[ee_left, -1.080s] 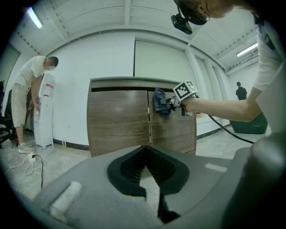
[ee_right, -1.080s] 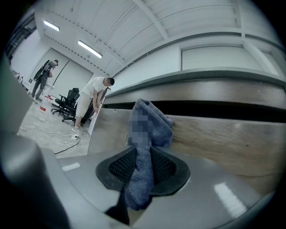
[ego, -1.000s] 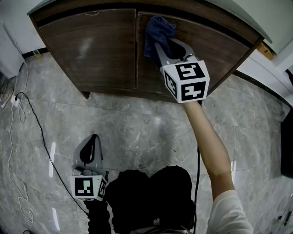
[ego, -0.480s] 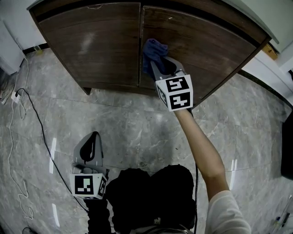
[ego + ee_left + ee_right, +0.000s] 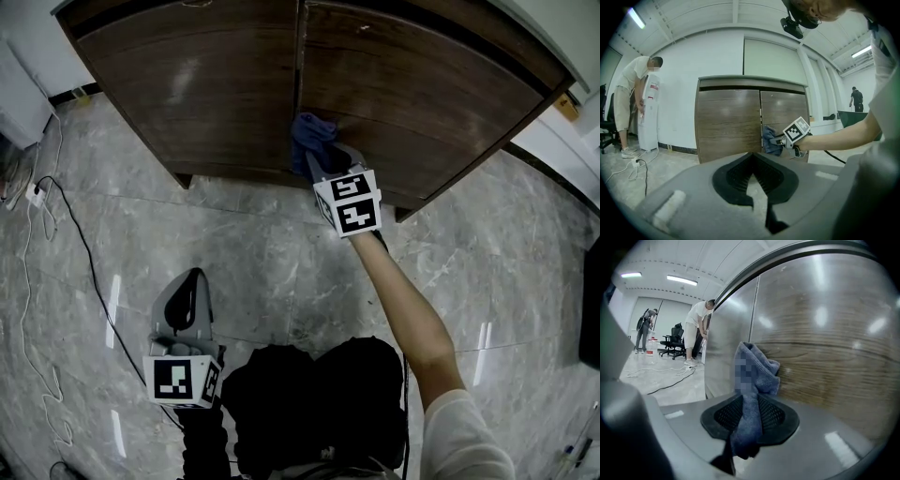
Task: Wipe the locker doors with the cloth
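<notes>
Our right claw pinches the blue cloth between its pads, the jaws partly apart around the fold. The bunched end ahead of its tips lies against the right locker door, just beside the seam with the left door. Our left claw, jaws pressed together and empty, hangs well back from the locker, over the floor.

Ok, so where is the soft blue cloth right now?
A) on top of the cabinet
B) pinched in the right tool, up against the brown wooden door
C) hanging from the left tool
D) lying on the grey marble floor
B: the blue cloth is clamped between the jaws of the right tool and presses on the brown wooden locker door, low down beside the seam between the two doors.
</notes>
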`<state>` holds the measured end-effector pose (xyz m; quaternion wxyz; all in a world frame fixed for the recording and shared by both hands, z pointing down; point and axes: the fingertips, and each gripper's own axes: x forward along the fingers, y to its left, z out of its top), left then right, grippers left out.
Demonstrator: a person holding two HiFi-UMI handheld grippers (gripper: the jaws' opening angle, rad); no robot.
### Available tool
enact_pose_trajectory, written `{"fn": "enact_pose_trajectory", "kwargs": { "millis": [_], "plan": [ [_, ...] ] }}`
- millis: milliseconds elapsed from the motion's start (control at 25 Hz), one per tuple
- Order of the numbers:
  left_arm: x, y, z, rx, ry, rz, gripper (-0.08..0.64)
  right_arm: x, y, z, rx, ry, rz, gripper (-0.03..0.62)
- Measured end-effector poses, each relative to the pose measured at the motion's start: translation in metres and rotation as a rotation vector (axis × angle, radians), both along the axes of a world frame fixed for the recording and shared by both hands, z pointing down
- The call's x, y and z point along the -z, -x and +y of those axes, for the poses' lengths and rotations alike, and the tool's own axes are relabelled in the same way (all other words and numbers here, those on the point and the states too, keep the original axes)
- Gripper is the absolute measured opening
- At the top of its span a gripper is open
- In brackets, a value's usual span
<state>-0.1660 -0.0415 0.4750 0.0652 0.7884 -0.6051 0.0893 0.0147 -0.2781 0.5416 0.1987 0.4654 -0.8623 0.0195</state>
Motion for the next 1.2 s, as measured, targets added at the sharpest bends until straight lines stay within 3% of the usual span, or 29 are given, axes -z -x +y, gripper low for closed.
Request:
{"fn": "enact_pose_trajectory", "kwargs": {
  "millis": [200,480,680,920,1200],
  "plan": [
    [-0.004,0.002,-0.003,0.003,0.006,-0.005,0.002,-0.032,0.003,-0.002,0.015,0.022,0.041,0.093],
    [-0.007,0.008,-0.004,0.011,0.015,-0.011,0.002,-0.086,0.009,0.002,0.019,0.132,0.062,0.092],
    [-0.010,0.013,-0.004,0.021,0.022,-0.015,0.002,-0.103,0.012,-0.002,0.011,0.142,0.068,0.092],
    [-0.011,0.009,-0.005,0.014,0.024,-0.008,0.002,-0.092,0.016,-0.001,0.023,0.136,0.073,0.092],
    [-0.007,0.009,-0.005,0.017,0.018,0.000,0.002,-0.021,0.033,-0.005,0.047,0.070,0.034,0.092]
  ]
}}
